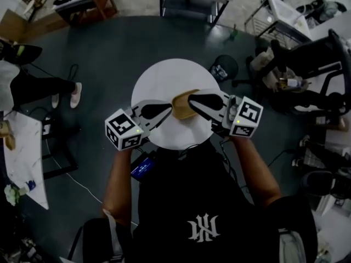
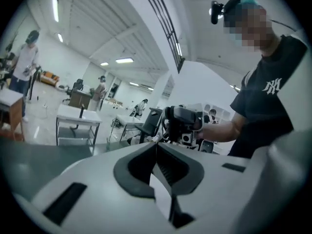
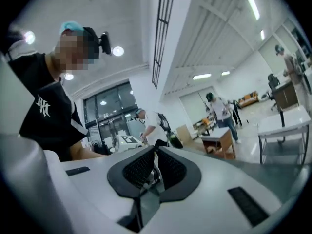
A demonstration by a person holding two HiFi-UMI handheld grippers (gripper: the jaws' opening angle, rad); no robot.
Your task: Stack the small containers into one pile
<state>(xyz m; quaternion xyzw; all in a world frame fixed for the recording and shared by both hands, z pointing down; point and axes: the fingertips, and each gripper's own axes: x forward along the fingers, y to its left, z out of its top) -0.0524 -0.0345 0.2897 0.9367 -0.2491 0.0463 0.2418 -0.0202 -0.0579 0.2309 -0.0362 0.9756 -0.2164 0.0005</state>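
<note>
Over the round white counter (image 1: 164, 73), you hold both tools low and tip to tip, with the tan container (image 1: 181, 107) lying on the counter between them. Your right tool (image 1: 191, 99) reaches in from the right, its jaws drawn almost together. In the right gripper view a thin, glinting edge sits pinched between the ribbed pads (image 3: 168, 167), and from above those tips lie over the container's right rim. Your left tool (image 1: 168, 109) comes in from the lower left with its jaws closed on each other. The left gripper view shows the tips meeting and nothing between them, and from above they rest just beside the container's left edge. Each tool's marker cube, left (image 1: 123, 129) and right (image 1: 247, 115), stands just off the counter's near rim above your forearms. The counter stands on a dark floor (image 1: 98, 48). An office chair (image 1: 315, 64) stands well off to your right, and another person's legs (image 1: 44, 89) show at the left edge.
</note>
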